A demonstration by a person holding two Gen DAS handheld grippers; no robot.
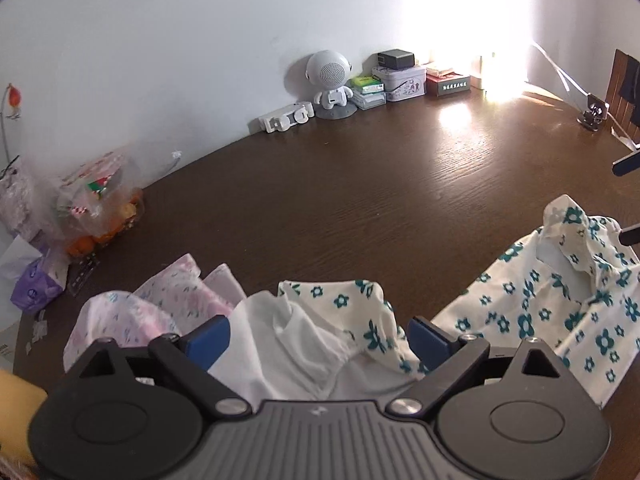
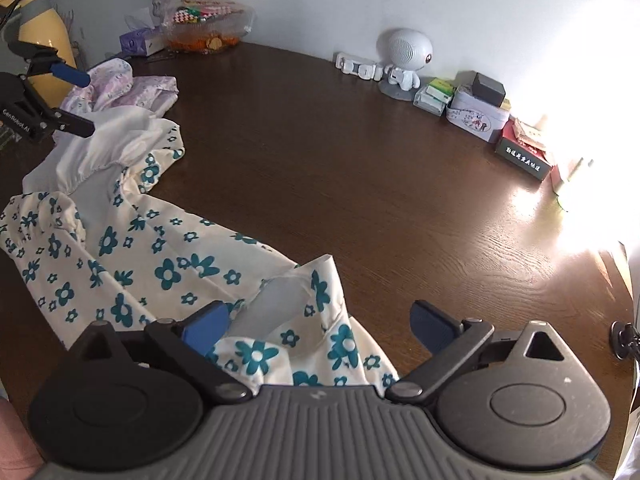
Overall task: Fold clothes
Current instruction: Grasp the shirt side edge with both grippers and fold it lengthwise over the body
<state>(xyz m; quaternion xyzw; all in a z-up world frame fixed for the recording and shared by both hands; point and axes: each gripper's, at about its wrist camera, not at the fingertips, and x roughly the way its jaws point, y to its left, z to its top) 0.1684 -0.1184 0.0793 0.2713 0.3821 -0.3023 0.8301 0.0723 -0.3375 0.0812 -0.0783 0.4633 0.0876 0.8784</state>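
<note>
On the dark wooden table (image 2: 360, 168), left of the robot-shaped speaker (image 2: 406, 60), the floral garment (image 2: 168, 264) lies crumpled: light, limp, best gripped at hems. Left gripper (image 1: 318, 338) and right gripper (image 2: 320, 326) are shown wide, empty.

Dark wooden table (image 1: 360, 184) against pale wall (image 1: 180, 40), harsh sunlight glare at right.

Both wrist views look steeply down, sharing floral garment (image 1: 540, 300) closely.
</note>
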